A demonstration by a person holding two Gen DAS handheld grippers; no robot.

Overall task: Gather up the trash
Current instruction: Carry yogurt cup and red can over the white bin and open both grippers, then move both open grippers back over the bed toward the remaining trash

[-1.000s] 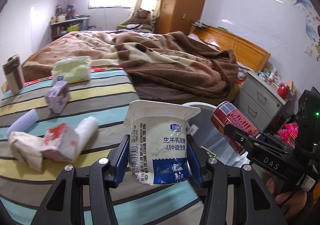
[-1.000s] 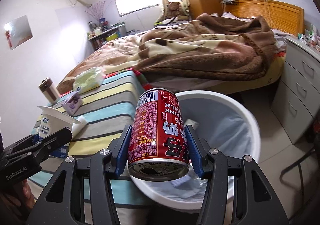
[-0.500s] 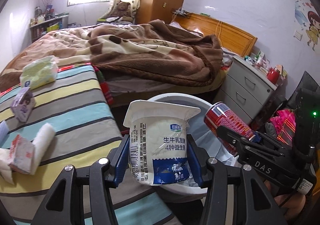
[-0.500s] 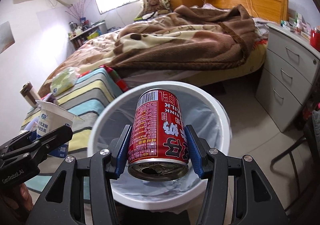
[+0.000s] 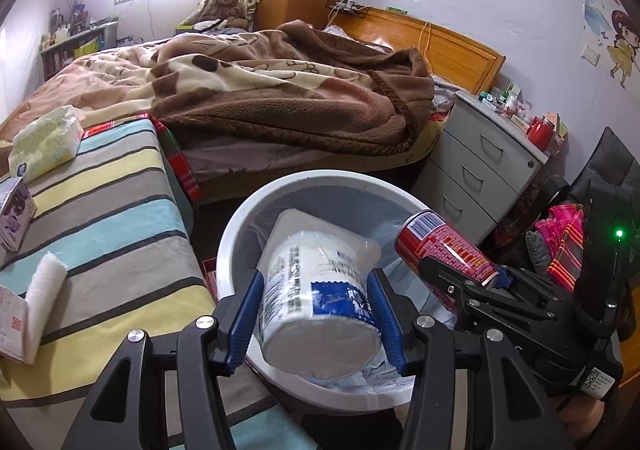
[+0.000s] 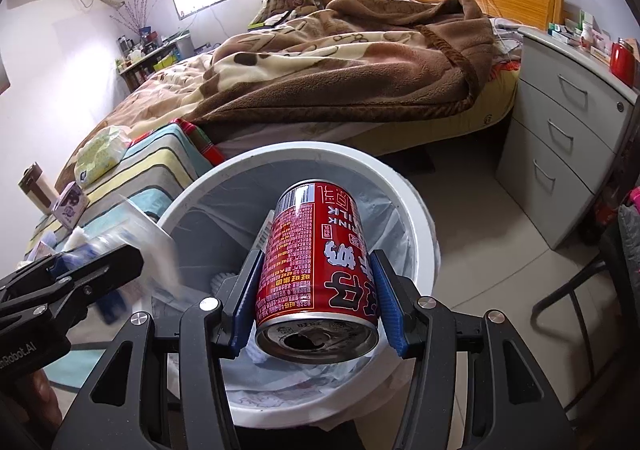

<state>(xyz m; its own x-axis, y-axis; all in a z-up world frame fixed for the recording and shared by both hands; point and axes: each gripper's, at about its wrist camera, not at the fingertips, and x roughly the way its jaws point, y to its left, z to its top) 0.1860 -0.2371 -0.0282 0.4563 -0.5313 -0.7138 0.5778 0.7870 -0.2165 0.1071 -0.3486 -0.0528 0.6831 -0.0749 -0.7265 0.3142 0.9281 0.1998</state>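
- Far left, left wrist view: green tissue pack (image 5: 45, 144) on the striped cover (image 5: 120, 209), near the brown blanket (image 5: 280, 89).
- Nearer on the cover: small purple carton (image 5: 14, 213), then a white rolled tissue (image 5: 42, 298) touching a red-and-white carton (image 5: 12, 326) at the left edge.
- Centre: left gripper (image 5: 316, 308), blue pads on either side of a white yogurt cup (image 5: 320, 298). The cup is tilted, its base toward the camera and its mouth pointing into the bin. The jaws are spread to about cup width; whether the pads press the cup, cannot tell.
- From the right wrist view this cup is a motion-blurred smear beside the other tool, so contact stays unclear.
- Just beyond and under the cup: white trash bin (image 5: 240, 226) with a clear liner, standing on the floor just right of the striped cover.
- Right of centre: right gripper (image 6: 316, 304), jaws clamped on a red drink can (image 6: 320, 266); opened top faces the camera, far end tips down over the bin mouth.
- Inside the bin, a few pale scraps show low down; too small to identify.
- Far right: grey drawer unit (image 6: 568, 137) against the wall, cluttered top with a red jar (image 6: 622, 57).
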